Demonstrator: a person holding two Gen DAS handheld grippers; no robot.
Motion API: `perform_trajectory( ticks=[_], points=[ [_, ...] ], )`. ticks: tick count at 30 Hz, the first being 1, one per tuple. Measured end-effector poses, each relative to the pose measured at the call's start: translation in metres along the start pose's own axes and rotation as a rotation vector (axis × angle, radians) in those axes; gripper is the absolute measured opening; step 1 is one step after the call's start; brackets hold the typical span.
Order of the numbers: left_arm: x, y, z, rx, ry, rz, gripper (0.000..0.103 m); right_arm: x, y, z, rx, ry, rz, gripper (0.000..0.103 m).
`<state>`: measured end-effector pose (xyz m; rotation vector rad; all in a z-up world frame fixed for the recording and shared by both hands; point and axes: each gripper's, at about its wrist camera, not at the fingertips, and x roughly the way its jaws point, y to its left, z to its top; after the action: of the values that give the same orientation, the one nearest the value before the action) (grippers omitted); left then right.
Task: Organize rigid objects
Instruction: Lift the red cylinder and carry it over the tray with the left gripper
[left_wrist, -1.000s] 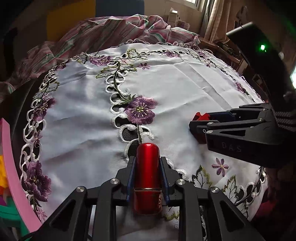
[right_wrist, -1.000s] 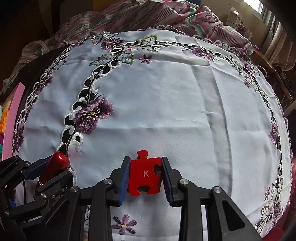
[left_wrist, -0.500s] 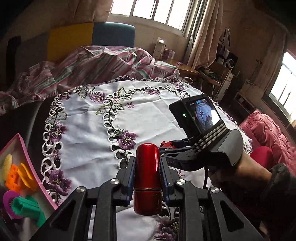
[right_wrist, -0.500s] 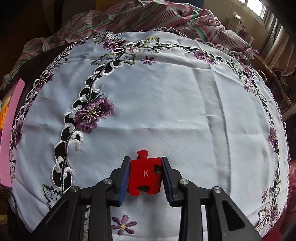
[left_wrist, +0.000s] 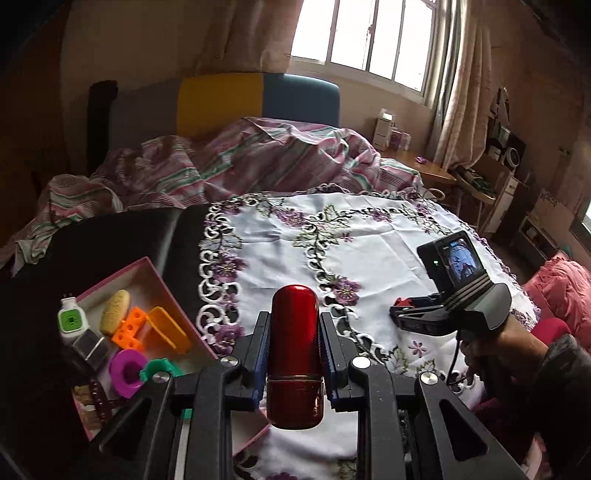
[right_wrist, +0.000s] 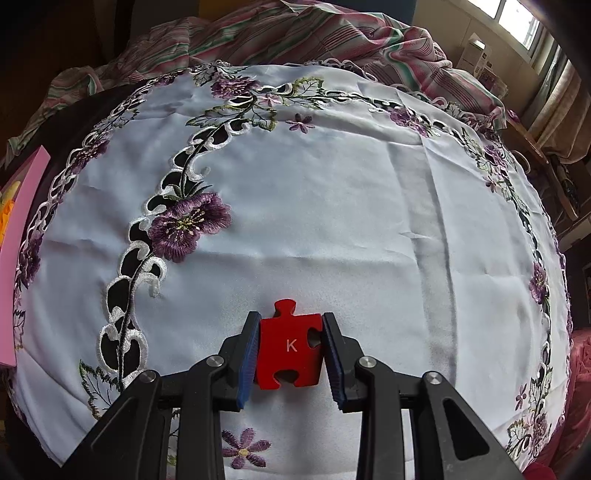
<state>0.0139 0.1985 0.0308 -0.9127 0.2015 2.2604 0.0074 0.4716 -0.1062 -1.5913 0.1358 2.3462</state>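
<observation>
A dark table (left_wrist: 122, 236) carries a white tablecloth (right_wrist: 332, 206) embroidered with purple flowers, and a pink box (left_wrist: 162, 284) of small toys at the cloth's left edge, partly overlapping it.

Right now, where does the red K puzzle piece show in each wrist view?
Left wrist: red puzzle piece right of centre, barely visible in the right tool.
Right wrist: bottom centre, clamped between the pads.
Shared landmark: embroidered purple flower.

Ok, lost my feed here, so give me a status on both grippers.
Left gripper shut on red capsule, near pink box. Right gripper shut on red K puzzle piece, over tablecloth. Nothing in the way.
</observation>
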Motion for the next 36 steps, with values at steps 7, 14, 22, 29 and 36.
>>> perform_trajectory(
  ticks=[7, 14, 22, 29, 36],
  points=[
    [-0.017, 0.031, -0.008, -0.047, -0.016, 0.094, 0.025, 0.000, 0.002, 0.000, -0.018, -0.007, -0.013, 0.032],
    [-0.022, 0.052, -0.023, -0.096, 0.003, 0.119, 0.025, 0.000, 0.003, -0.001, -0.025, -0.012, -0.018, 0.032],
    [-0.020, 0.068, -0.039, -0.139, 0.029, 0.133, 0.025, 0.001, 0.003, -0.001, -0.032, -0.016, -0.025, 0.032],
    [-0.015, 0.081, -0.051, -0.164, 0.049, 0.147, 0.025, 0.001, 0.006, -0.001, -0.048, -0.020, -0.038, 0.032],
    [-0.010, 0.099, -0.064, -0.213, 0.081, 0.153, 0.025, 0.000, 0.007, -0.002, -0.062, -0.024, -0.050, 0.032]
  ],
)
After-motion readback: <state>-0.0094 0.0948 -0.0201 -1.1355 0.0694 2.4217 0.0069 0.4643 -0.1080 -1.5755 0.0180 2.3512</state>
